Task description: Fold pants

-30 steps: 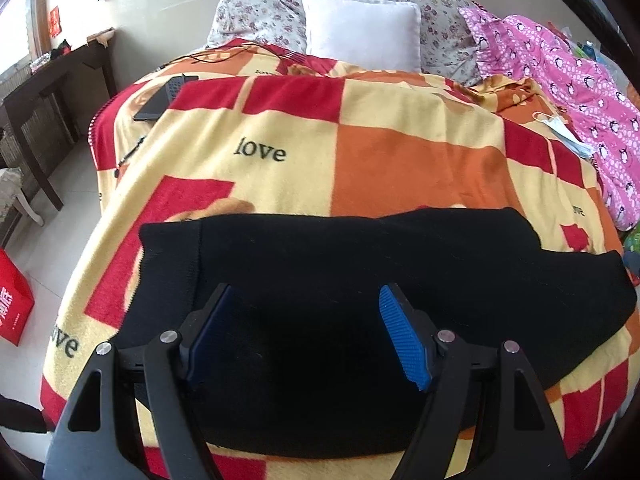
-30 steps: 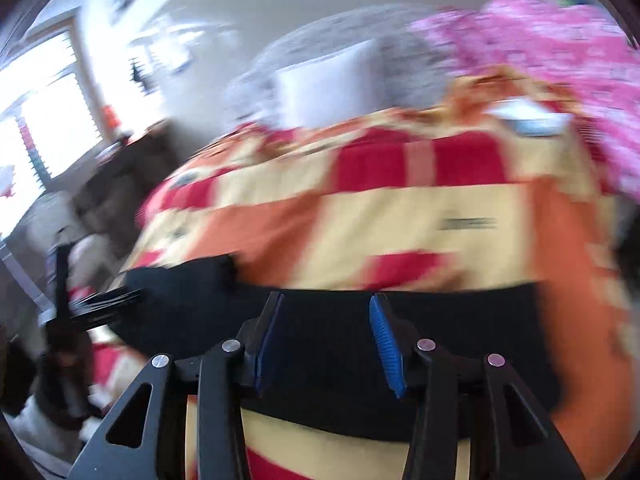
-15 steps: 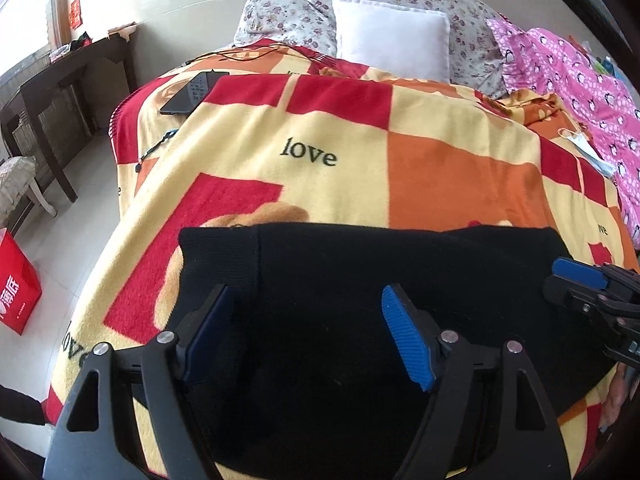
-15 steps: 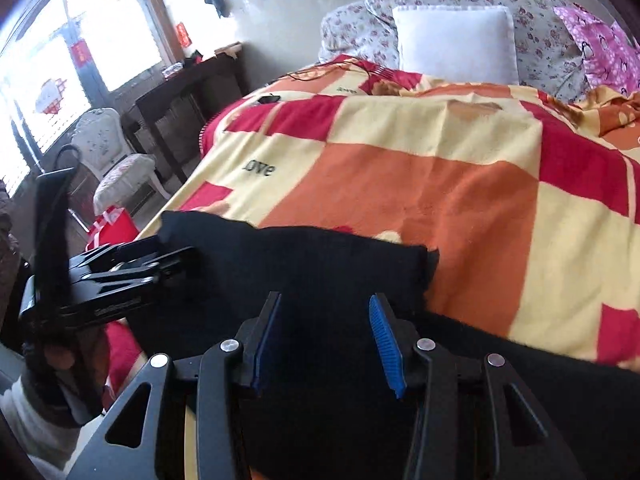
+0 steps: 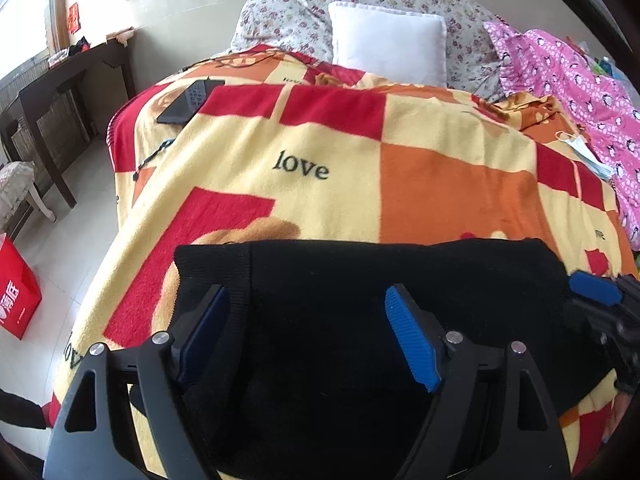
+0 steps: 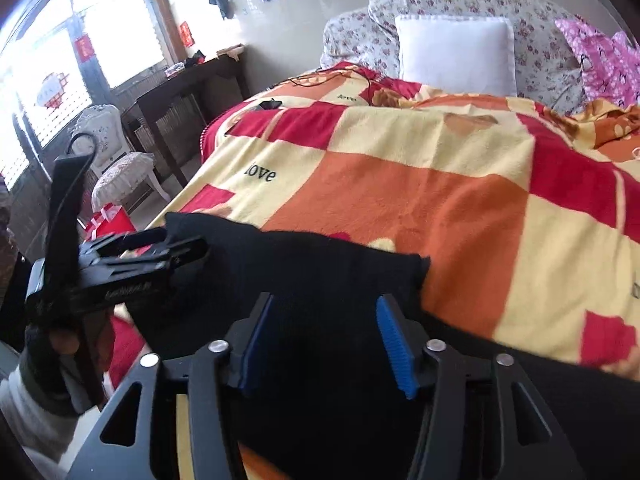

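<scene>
Black pants point(image 5: 360, 292) lie folded across the near end of a bed, on a red, orange and yellow checked blanket point(image 5: 360, 184). My left gripper point(image 5: 306, 332) is open and empty, just above the pants' left part. My right gripper point(image 6: 326, 340) is open and empty over the pants point(image 6: 320, 272), near their folded right edge. The right gripper also shows at the right edge of the left wrist view point(image 5: 600, 304). The left gripper shows at the left of the right wrist view point(image 6: 132, 264), held in a gloved hand.
A white pillow point(image 5: 388, 46) and floral cushions sit at the bed's head. Pink penguin-print bedding point(image 5: 580, 92) and a face mask point(image 5: 580, 150) lie on the right. A dark remote point(image 5: 188, 100) lies far left on the blanket. A dark desk point(image 5: 52, 92), chair and red bag point(image 5: 16, 288) stand left.
The right gripper swung left over the pants and came close to the left gripper. The pants now look shorter across, with a folded right edge. The left gripper shifted slightly left.
</scene>
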{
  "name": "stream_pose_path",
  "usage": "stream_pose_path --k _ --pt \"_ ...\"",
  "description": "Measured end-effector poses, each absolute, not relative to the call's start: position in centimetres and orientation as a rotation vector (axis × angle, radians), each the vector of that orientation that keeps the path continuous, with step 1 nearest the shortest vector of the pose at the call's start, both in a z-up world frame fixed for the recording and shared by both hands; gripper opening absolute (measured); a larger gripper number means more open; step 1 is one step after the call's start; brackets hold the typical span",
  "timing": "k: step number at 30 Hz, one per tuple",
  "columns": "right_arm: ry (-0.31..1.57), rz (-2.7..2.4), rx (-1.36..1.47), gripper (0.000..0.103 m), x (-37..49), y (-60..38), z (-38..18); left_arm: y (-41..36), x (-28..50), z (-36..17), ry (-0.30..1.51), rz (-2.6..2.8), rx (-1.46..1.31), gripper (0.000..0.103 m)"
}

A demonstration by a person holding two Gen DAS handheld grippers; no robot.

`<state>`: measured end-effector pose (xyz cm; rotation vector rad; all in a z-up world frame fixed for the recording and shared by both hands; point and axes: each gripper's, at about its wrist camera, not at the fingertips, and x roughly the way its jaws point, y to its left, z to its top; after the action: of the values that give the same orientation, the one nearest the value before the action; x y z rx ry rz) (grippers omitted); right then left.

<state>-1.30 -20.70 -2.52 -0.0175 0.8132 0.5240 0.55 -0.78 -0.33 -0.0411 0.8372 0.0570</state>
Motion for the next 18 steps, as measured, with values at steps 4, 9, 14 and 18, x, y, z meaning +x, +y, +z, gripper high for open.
stream_pose_path --k 4,9,14,18 --pt "0.796 0.496 -0.017 0.055 -3.4 -22.3 -2.1 -2.0 -0.1 0.4 0.820 0.031 -0.034 0.080" --pt "0.824 0.452 -0.011 0.055 -4.4 -23.8 -3.6 -3.3 -0.4 0.4 0.815 0.015 -0.025 0.080" --pt "0.844 0.418 -0.008 0.055 -4.7 -25.0 -5.0 -4.3 -0.7 -0.3 0.831 0.006 -0.026 0.080" --pt "0.836 0.401 0.009 0.055 -5.3 -26.1 -4.7 -5.1 -0.9 -0.8 0.845 -0.008 -0.024 0.080"
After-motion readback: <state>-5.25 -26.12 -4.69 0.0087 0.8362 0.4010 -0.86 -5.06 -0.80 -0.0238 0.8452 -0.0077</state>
